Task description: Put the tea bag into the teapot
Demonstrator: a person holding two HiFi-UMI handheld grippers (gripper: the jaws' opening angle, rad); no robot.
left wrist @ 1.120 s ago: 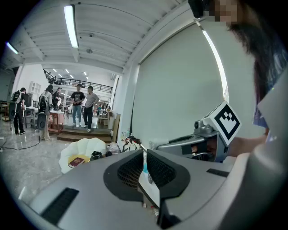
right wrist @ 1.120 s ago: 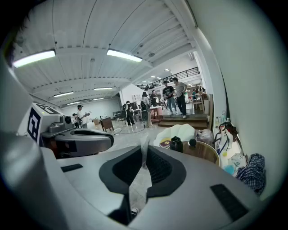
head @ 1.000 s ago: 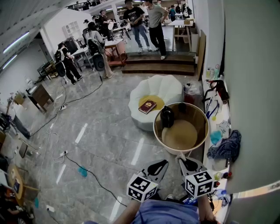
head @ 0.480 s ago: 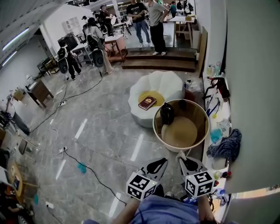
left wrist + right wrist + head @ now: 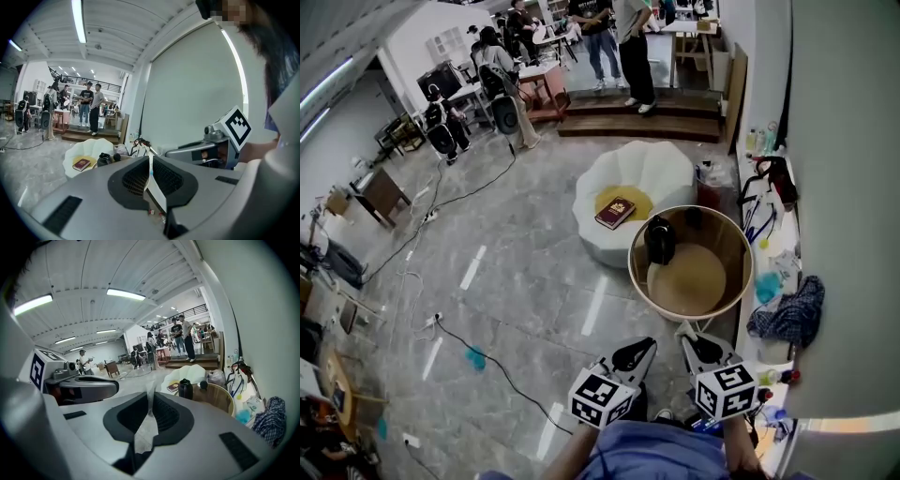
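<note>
A black teapot (image 5: 659, 240) stands on the left part of a round wooden table (image 5: 733, 246) with a pale round mat (image 5: 686, 279) on it. A small dark round piece (image 5: 694, 217) lies behind the pot. I cannot make out a tea bag in any view. My left gripper (image 5: 636, 356) and right gripper (image 5: 697, 348) hang side by side over the floor, short of the table's near rim. Both are shut with nothing between the jaws. The left gripper view shows the teapot (image 5: 103, 159) far ahead past its tips (image 5: 150, 161). So does the right gripper view, with the teapot (image 5: 185, 389) ahead.
A white shell-shaped seat (image 5: 656, 173) holding a red book (image 5: 616, 212) stands beyond the table. A wall shelf on the right carries a blue checked cloth (image 5: 787, 314) and small items. Cables (image 5: 502, 384) cross the grey floor. People stand by the steps (image 5: 637, 122) at the back.
The head view has drifted a little, so the table and seat sit slightly higher and to the right. Both grippers stay shut in the same place.
</note>
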